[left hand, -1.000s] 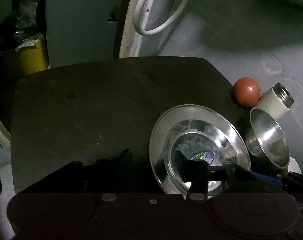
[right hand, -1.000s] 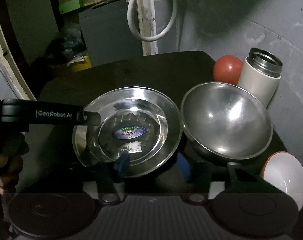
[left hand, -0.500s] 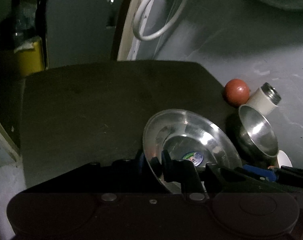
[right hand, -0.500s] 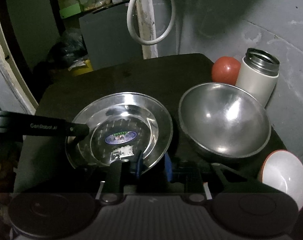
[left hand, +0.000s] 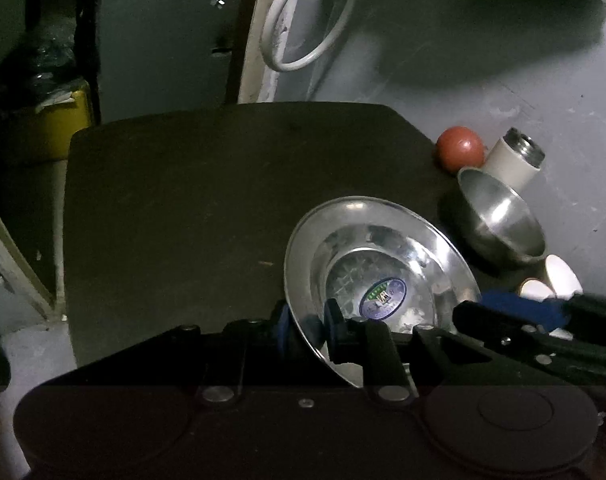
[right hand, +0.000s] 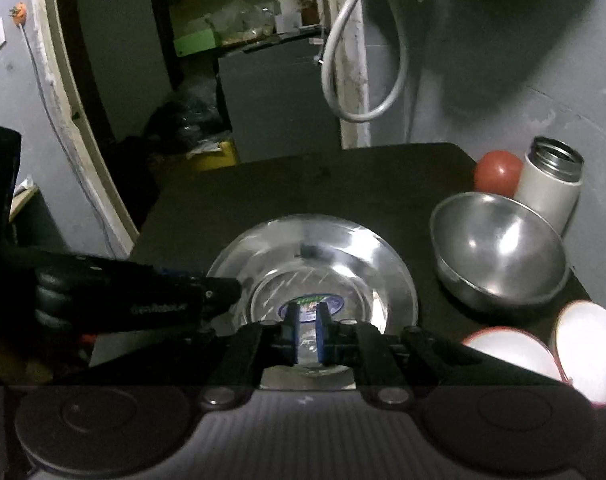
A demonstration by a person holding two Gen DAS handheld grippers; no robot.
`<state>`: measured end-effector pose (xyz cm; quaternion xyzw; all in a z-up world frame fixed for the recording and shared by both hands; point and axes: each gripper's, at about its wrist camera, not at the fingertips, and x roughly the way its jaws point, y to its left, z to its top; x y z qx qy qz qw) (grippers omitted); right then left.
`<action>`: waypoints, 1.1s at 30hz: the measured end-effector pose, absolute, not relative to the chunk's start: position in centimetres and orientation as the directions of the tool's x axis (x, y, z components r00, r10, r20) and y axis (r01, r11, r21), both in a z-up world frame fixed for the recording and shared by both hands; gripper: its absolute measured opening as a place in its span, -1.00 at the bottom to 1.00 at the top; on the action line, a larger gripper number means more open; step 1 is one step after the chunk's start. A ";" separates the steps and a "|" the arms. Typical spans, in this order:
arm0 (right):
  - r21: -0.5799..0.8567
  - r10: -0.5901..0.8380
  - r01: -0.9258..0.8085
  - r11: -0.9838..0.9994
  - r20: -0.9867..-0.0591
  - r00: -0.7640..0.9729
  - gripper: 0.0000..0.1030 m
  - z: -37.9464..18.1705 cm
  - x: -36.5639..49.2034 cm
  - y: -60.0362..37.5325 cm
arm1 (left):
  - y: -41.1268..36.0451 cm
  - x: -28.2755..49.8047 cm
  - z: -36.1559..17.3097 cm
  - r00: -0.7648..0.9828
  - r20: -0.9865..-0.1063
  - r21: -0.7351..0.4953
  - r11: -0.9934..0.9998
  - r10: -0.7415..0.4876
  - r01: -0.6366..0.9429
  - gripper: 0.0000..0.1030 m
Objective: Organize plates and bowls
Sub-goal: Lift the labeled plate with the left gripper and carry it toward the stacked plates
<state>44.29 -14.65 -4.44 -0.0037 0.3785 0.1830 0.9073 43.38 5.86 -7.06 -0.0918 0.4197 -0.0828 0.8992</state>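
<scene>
Left gripper (left hand: 307, 330): blue pads clamped on the near-left rim of the plate, one pad outside, one inside; jaws just closed down onto that rim.

Right gripper (right hand: 307, 330): pads pinching the plate's near edge, gap between them very narrow; jaws likewise just closed, rim between them.

Steel plate (right hand: 315, 280): wide flat rim, shallow well, round printed sticker at centre. On the near middle of the dark table (left hand: 191, 200), held at two points of its edge; tilted in the left wrist view, though whether fully clear of the table cannot be told. Judged light, rigid, thin-walled; polished surface likely slippery under rubber pads. Flat rim the only sensible place to grip; two spread holds should stop it pivoting.

Two white bowls (right hand: 551, 352): near right, close together, orange-edged. Look ceramic, so probably breakable.

Steel bowl (right hand: 499, 248): right of the plate, apart from it. Deep, smooth, likely light; rim grip advised.

Flask (right hand: 551, 188): white, lid off, just behind the steel bowl.

Red ball (right hand: 497, 172): beside the flask, far right corner.

View differences: left wrist view gives the plate's tilt and the right tool's fingers crossing in from the right; right wrist view gives both white bowls in full, the left tool's branded arm, and shelving through the doorway.
</scene>
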 end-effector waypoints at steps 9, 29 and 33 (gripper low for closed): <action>0.064 0.228 -0.268 0.961 -0.732 0.642 -0.13 -5.7 45.7 -16.1 | 5.8 43.3 -7.2 0.632 -0.746 -0.233 0.971 -0.212 0.052 -0.59; 0.122 0.307 -0.339 0.933 -0.763 0.569 -0.48 -6.6 45.1 -17.0 | 6.9 40.3 -6.1 0.657 -0.729 -0.211 0.976 -0.193 0.052 -0.60; 0.138 0.331 -0.349 0.927 -0.740 0.586 -0.50 -5.7 43.7 -17.2 | 7.3 38.6 -4.9 0.677 -0.710 -0.204 0.976 -0.197 0.070 -0.60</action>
